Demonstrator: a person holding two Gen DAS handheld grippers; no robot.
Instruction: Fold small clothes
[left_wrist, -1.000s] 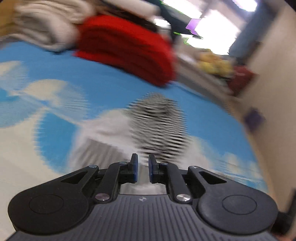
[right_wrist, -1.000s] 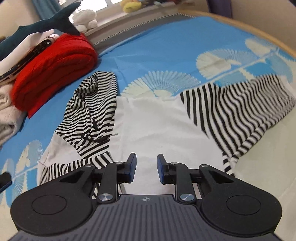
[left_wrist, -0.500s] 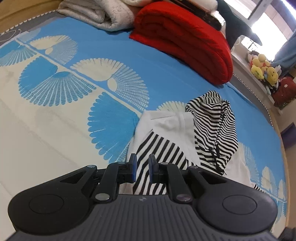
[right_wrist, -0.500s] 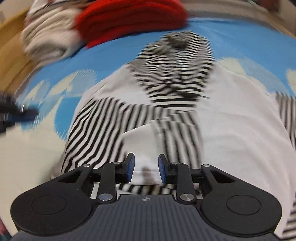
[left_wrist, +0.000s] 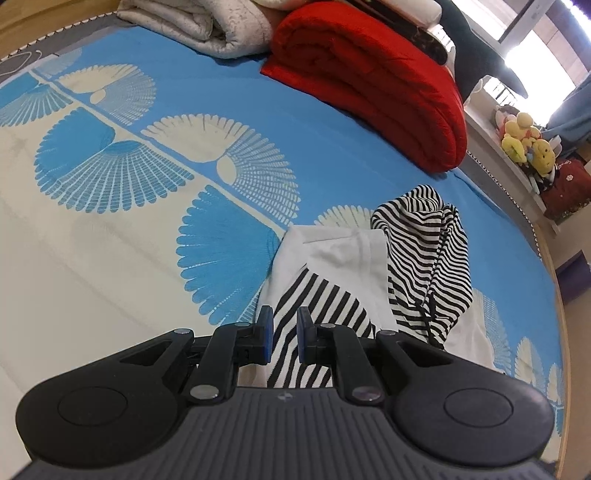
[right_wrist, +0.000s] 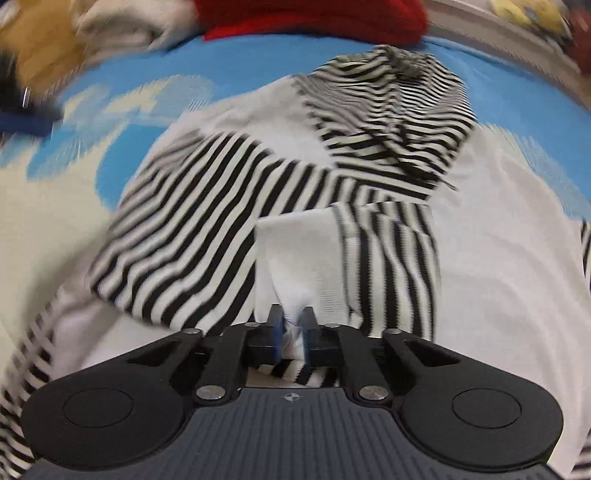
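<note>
The striped hoodie (left_wrist: 421, 258) lies spread on the blue patterned bed (left_wrist: 147, 184) near a red blanket (left_wrist: 373, 77), the right hand-held gripper (right_wrist: 291, 325) pinching its white cuff (frame's blurry), while the left hand-held gripper (left_wrist: 283, 332) hangs slightly parted over a striped sleeve, gripping nothing.

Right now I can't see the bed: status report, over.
Left gripper open, over striped sleeve. Right gripper pinching the hoodie's white cuff. Red blanket well clear.

bright daylight; right view motion-blurred, fisheye-warped edges.
</note>
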